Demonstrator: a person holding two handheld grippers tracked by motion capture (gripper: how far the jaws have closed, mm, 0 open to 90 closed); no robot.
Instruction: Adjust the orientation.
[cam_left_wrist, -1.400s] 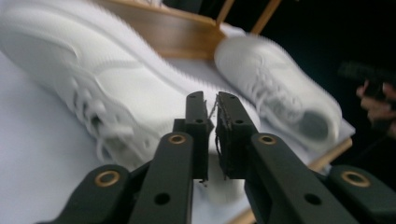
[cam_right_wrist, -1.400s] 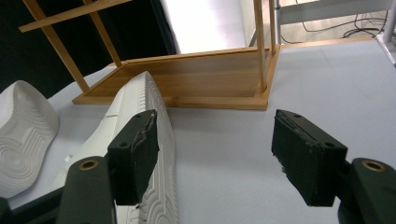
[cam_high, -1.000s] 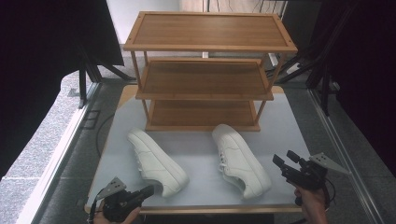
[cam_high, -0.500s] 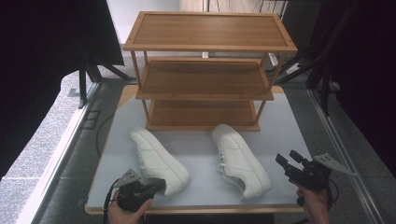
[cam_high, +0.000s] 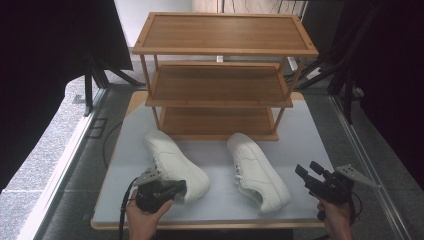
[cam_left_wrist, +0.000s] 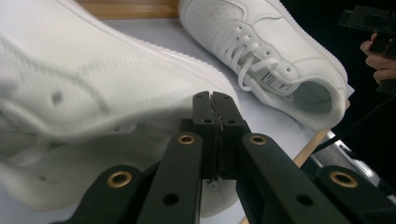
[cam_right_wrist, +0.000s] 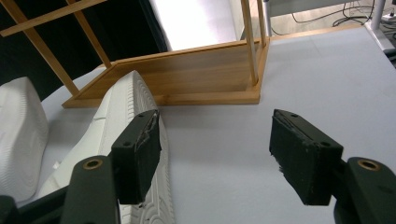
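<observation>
White shoes (cam_high: 176, 163) number two, claws two, rack (cam_high: 220, 75) one.

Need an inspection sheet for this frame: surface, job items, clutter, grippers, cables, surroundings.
Surface: grey table top, wooden front edge.
Job's things: left white sneaker and right white sneaker lie apart in front of an empty three-tier wooden shoe rack.
Clutter: nothing seen.
Grippers: left gripper at the left sneaker's heel, jaws shut, nothing between them; right gripper beside the right sneaker, jaws open, empty.
Cables: black cable trails from the left gripper.
Surroundings: black curtains, stone floor.
</observation>
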